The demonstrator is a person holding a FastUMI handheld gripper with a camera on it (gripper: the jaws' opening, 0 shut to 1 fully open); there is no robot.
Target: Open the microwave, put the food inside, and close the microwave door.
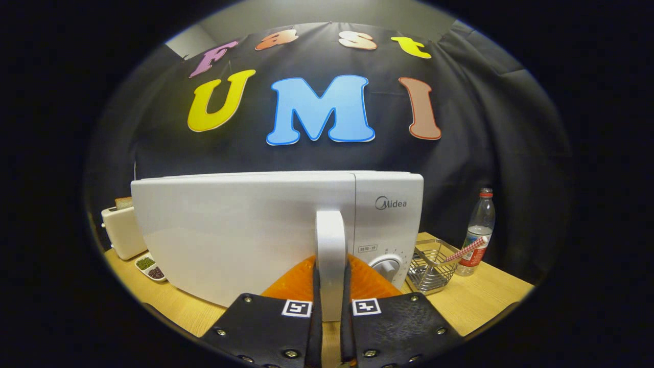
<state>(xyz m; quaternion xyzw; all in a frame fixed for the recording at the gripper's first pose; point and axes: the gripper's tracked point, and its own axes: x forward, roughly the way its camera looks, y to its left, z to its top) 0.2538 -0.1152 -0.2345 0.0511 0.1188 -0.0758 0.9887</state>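
A white microwave [245,230] stands on the wooden table right in front of me. Its white vertical door handle [330,240] runs down between my two fingers. My gripper [330,294] is shut on that handle, with a black finger pad pressed to each side of it. The door [230,235] looks swung slightly out toward me on its handle side, though the gap is hard to make out. To the right of the handle is the control panel with a round dial [387,267]. I cannot make out any food for the task near the fingers.
A white toaster [121,230] with a slice of bread stands left of the microwave. Beside it lies a small divided dish of beans [150,268]. To the right are a wire basket [430,269] with a striped straw and a water bottle [477,232]. Black cloth wall behind.
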